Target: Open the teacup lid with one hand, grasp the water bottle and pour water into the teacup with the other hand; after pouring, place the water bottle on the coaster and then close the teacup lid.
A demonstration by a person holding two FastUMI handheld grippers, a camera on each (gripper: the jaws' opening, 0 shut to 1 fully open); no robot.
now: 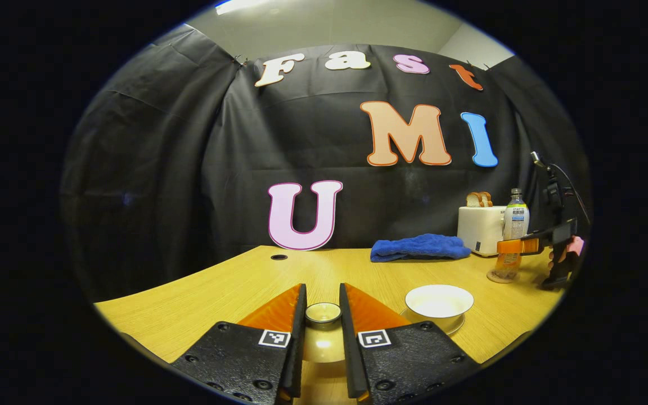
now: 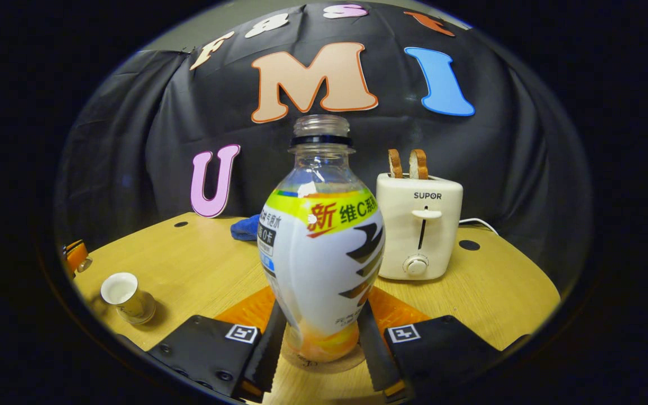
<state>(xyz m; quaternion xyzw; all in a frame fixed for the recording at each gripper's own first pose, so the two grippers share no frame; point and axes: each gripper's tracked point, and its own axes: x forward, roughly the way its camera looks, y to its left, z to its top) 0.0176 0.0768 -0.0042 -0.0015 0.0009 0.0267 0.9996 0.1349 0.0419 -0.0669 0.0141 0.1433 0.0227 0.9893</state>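
Note:
My left gripper (image 1: 322, 292) is shut on the knob of the teacup lid (image 1: 324, 343), held just above the wooden table (image 1: 200, 298). The white teacup (image 1: 439, 301) stands uncovered on its saucer (image 1: 454, 326) to the right of the lid, and shows small at the left in the right gripper view (image 2: 124, 295). My right gripper (image 2: 324, 318) is shut on the lower part of the water bottle (image 2: 324, 253), which stands upright on the round coaster (image 2: 324, 364). Far right in the left gripper view, the bottle (image 1: 515, 222) rests on the coaster (image 1: 498, 277) with the right gripper (image 1: 518, 246) around it.
A white toaster (image 2: 419, 230) with two bread slices stands right behind the bottle, its cable trailing right. A folded blue towel (image 1: 419, 247) lies at the back of the table. Small round holes (image 1: 279, 257) mark the tabletop. A hand (image 1: 568, 250) holds the right gripper.

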